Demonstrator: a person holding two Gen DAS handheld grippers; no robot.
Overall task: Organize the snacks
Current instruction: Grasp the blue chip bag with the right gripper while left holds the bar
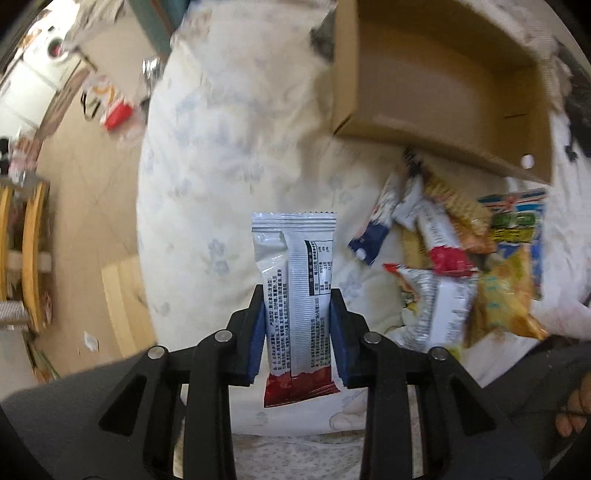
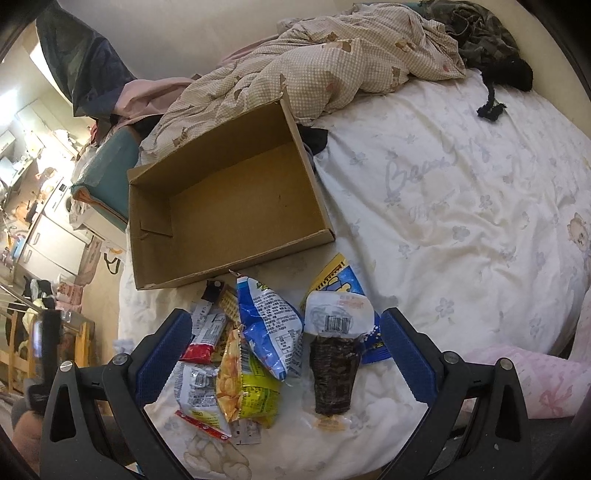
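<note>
My left gripper [image 1: 297,325] is shut on a white snack bar wrapper with a red end [image 1: 295,288], held upright above the white bed sheet [image 1: 229,147]. An open cardboard box [image 1: 436,92] lies up and to the right of it, with a heap of snack packets [image 1: 454,266] below the box. In the right wrist view my right gripper [image 2: 286,350] stands open over the same heap: a blue bag [image 2: 269,328], a yellow bag [image 2: 243,391], a dark seaweed pack [image 2: 334,369] and a small red-ended bar [image 2: 203,339]. The box [image 2: 229,206] beyond holds nothing.
A crumpled checked quilt [image 2: 332,62] and dark clothes [image 2: 476,33] lie at the head of the bed. A pink pillow [image 2: 535,376] sits at the right. Left of the bed are the floor [image 1: 88,206], wooden furniture [image 1: 33,254] and scattered bags [image 1: 110,107].
</note>
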